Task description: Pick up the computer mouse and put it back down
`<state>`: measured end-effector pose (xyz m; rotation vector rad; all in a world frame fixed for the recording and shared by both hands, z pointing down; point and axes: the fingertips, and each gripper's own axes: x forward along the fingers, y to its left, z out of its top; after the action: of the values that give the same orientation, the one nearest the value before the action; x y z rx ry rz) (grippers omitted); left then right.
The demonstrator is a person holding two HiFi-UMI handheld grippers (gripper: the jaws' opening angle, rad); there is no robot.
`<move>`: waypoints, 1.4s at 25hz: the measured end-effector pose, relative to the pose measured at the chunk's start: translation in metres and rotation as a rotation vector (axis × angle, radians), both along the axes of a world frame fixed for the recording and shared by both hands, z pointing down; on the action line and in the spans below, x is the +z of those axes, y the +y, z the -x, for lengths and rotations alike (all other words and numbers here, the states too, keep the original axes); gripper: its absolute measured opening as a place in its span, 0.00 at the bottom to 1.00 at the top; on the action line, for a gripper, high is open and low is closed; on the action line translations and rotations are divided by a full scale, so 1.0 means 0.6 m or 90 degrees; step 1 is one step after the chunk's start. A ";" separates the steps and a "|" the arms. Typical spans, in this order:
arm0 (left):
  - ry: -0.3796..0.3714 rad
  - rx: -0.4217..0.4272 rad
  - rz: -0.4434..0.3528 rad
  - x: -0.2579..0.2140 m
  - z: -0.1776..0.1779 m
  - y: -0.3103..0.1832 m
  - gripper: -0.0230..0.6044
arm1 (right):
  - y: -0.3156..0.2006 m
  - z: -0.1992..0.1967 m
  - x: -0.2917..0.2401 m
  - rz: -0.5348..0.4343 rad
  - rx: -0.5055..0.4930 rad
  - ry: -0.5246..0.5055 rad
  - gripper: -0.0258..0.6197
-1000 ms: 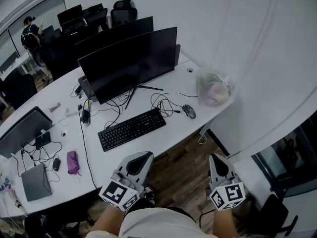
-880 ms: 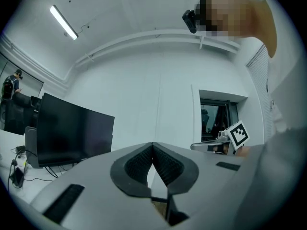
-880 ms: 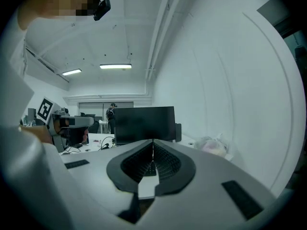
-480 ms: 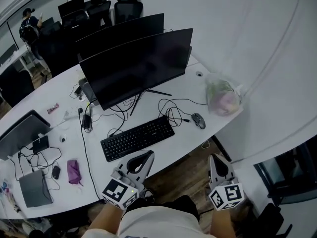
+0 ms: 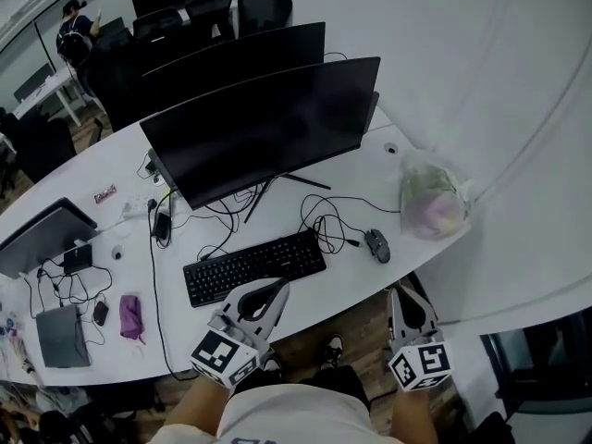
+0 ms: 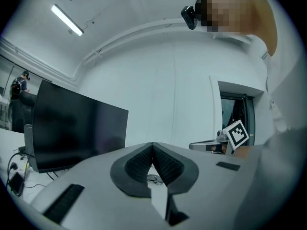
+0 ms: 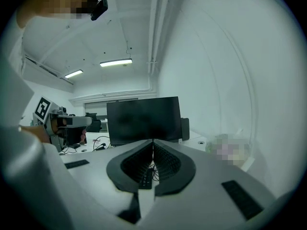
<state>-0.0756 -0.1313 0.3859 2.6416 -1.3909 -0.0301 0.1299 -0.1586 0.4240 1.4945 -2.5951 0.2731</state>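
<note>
The left gripper [image 5: 276, 289] and right gripper [image 5: 399, 296] had drawn closer to the counter [image 5: 356, 280] — fingers closed, empty — bringing the untouched computer mouse [image 5: 377, 245], right of the keyboard [image 5: 254, 266], nearer reach.

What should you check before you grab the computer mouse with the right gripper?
1. Mouse in plain sight: ok. The mouse lies on the desk, right of the keyboard.
2. Space round the mouse: ok. Only its cable lies close, coiled to its left.
3. Right gripper ready to take it: not ok. The right gripper has its jaws together, with nothing between them.
4. Right gripper at the mouse: not ok. It hangs by the desk's near edge, short of the mouse.
5. Left gripper out of the way: ok. The left gripper is shut and empty, near the keyboard.
6. Cable slack enough to lift: cannot tell.
</note>
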 end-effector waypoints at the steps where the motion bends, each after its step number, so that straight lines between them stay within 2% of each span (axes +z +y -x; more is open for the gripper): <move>1: -0.002 -0.011 0.001 -0.001 -0.008 -0.011 0.05 | -0.018 -0.008 0.001 0.000 -0.010 -0.001 0.07; 7: -0.014 -0.065 0.003 -0.005 -0.059 -0.072 0.05 | -0.105 -0.045 0.016 0.004 -0.072 0.000 0.07; 12: -0.023 -0.091 0.023 0.009 -0.086 -0.103 0.05 | -0.156 -0.077 0.042 0.037 -0.082 -0.003 0.07; 16: -0.015 -0.091 0.036 0.021 -0.089 -0.116 0.05 | -0.183 -0.081 0.059 0.054 -0.077 0.027 0.07; 20: -0.022 -0.078 0.036 0.031 -0.079 -0.134 0.05 | -0.202 -0.073 0.099 0.104 -0.076 0.065 0.08; 21: -0.027 -0.075 0.035 0.032 -0.076 -0.138 0.05 | -0.205 -0.071 0.114 0.123 -0.081 0.075 0.12; 22: -0.030 -0.074 0.034 0.034 -0.073 -0.143 0.05 | -0.207 -0.071 0.131 0.143 -0.087 0.087 0.24; 23: -0.030 -0.074 0.035 0.036 -0.070 -0.147 0.05 | -0.210 -0.072 0.148 0.164 -0.092 0.104 0.30; 24: -0.027 -0.075 0.038 0.039 -0.068 -0.151 0.05 | -0.214 -0.074 0.165 0.181 -0.092 0.122 0.32; 28: -0.013 -0.085 0.064 0.060 -0.059 -0.162 0.05 | -0.231 -0.085 0.229 0.235 -0.085 0.184 0.38; 35: -0.016 -0.092 0.093 0.093 -0.072 -0.183 0.05 | -0.258 -0.092 0.343 0.315 -0.083 0.247 0.43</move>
<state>-0.0327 -0.2409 0.4415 2.4278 -1.5284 0.0852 0.1854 -0.3135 0.6299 1.0762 -2.1046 0.5074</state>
